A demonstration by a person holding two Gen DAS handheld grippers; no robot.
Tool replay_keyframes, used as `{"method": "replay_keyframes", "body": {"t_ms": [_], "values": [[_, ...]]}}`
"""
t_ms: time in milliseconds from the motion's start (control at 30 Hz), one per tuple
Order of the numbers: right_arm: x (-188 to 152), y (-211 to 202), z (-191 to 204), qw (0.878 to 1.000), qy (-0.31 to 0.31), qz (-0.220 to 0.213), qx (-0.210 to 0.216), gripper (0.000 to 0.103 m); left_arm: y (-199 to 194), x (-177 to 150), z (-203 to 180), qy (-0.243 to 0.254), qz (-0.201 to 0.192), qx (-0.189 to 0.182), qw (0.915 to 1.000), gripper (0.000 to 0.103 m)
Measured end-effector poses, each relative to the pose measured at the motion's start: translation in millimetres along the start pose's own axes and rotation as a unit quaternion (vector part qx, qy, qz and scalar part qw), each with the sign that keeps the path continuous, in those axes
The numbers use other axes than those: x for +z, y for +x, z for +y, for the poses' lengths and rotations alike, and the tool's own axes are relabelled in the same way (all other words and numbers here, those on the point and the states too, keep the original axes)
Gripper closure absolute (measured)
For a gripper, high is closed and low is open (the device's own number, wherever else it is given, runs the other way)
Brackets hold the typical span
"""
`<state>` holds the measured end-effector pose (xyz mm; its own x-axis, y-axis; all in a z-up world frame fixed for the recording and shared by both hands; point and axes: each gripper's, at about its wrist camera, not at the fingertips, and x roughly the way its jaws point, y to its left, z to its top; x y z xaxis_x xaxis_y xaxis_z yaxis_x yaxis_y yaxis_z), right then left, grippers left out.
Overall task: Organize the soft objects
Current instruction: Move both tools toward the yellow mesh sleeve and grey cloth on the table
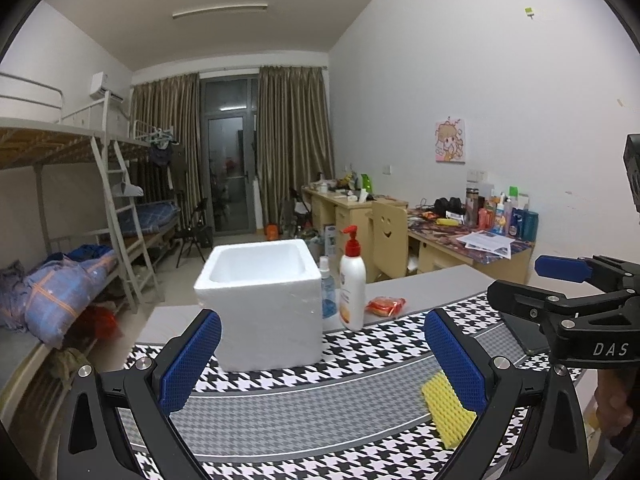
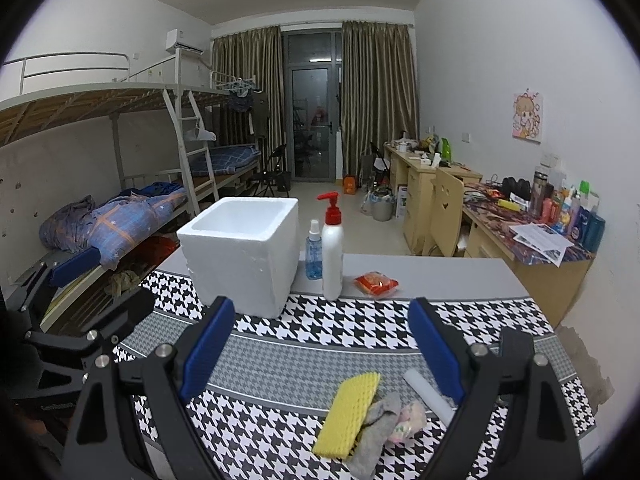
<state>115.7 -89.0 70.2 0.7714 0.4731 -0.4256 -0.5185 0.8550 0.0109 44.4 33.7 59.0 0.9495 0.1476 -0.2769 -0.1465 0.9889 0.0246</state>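
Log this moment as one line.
left gripper open, empty | right gripper open above sponge, sock | foam box empty

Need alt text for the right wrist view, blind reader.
The open right gripper hovers over a houndstooth mat, above a yellow sponge, grey sock and white foam tube. Behind stands an empty white foam box.

"DAS" on right tongs point(image 1: 560, 280); bottle labels prob. unreadable.
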Motion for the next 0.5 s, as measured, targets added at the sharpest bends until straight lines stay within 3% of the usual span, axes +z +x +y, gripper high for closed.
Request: {"method": "replay_keyframes", "body": {"t_ms": [133,500], "values": [[-4.4,-1.0,-6.1,1.000,0.007,0.000,-0.010,0.012,3.0,-6.4,-6.3,0.005,0.000,0.006,1.0000,0.001],[-23.2,-1.6,-25.5,0.999,0.030,0.010,-0.028,0.012,14.4,-22.0,-21.8,0.001,0.018,-0.032,0.9993,0.001]]}}
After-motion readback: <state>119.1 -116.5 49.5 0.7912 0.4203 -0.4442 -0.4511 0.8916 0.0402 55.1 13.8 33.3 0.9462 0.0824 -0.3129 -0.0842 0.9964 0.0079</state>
